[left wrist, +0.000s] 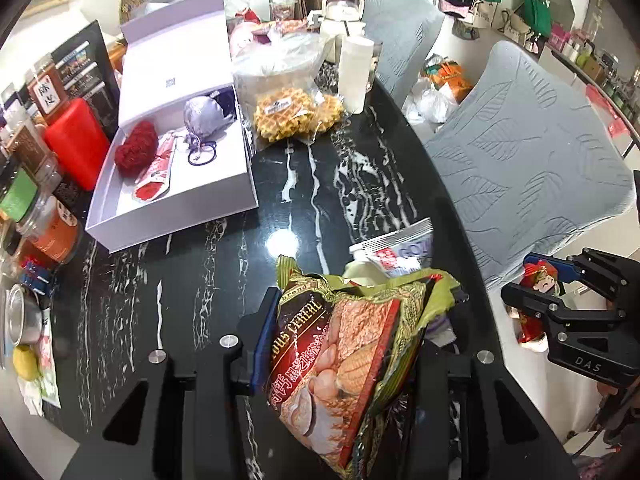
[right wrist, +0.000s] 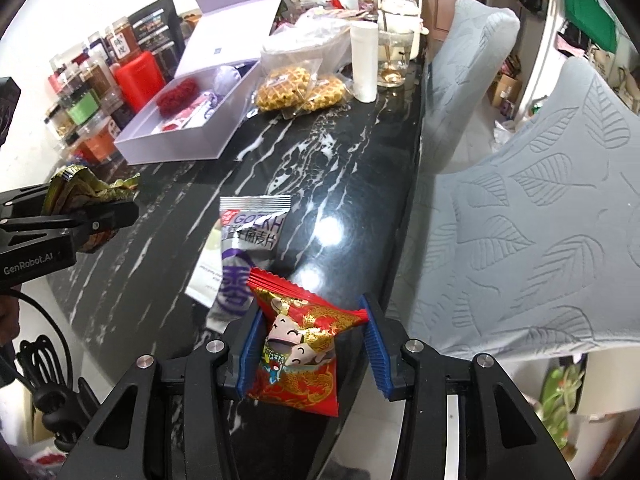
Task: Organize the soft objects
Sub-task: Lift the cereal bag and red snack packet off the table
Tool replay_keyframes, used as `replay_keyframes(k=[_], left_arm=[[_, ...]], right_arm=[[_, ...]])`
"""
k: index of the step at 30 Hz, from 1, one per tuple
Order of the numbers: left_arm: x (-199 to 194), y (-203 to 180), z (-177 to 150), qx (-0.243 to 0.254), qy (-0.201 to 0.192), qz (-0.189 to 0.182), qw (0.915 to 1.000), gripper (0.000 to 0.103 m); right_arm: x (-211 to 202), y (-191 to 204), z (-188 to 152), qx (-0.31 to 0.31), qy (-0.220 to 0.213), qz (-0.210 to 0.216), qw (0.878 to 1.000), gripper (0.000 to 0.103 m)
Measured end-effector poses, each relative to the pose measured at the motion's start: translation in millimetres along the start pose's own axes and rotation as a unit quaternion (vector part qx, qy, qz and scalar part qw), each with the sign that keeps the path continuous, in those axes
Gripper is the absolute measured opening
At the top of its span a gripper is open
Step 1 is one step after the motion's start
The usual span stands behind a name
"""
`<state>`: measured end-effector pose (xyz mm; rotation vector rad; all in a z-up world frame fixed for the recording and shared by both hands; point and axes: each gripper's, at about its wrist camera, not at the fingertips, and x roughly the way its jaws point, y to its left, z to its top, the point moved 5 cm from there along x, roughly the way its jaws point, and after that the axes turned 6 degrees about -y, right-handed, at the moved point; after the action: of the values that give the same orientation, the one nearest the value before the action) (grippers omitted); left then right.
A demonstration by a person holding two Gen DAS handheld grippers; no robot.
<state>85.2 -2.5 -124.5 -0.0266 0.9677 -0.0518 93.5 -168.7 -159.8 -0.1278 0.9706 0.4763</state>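
Note:
My left gripper (left wrist: 352,340) is shut on a green and red cereal bag (left wrist: 344,364), held above the black marble table (left wrist: 224,272); it also shows in the right wrist view (right wrist: 86,216). My right gripper (right wrist: 312,356) is shut on a red snack packet (right wrist: 300,352), held at the table's near right edge; it also shows in the left wrist view (left wrist: 560,300). A silver and purple packet (right wrist: 244,248) lies on the table just ahead of it. An open lavender box (left wrist: 176,148) at the far left holds a red knitted heart (left wrist: 136,148), a red pouch (left wrist: 156,172) and a silver drawstring pouch (left wrist: 204,116).
Bagged waffles (left wrist: 296,114) and a white cylinder (left wrist: 354,74) stand behind the box. A red container (left wrist: 78,140) and several jars (left wrist: 48,224) line the left edge. Two grey cushioned chairs (left wrist: 532,168) stand at the table's right side. A teapot (right wrist: 400,20) sits at the far end.

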Motion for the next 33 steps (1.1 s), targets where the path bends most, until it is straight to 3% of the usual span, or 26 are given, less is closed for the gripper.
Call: replay_keyframes(k=[17,33], left_arm=[[-73,-30,-20,-0.020,-0.051,0.033,0.9979,0.041],[-120,-30,-45,-0.076,-0.086,0.064,0.9914,0.041]], right_arm=[[-70,16,-13,-0.036,-0.049,0.038,0.997,0.045],[-99,48,-31,-0.079,-0.064,0.093,0.990,0.045]])
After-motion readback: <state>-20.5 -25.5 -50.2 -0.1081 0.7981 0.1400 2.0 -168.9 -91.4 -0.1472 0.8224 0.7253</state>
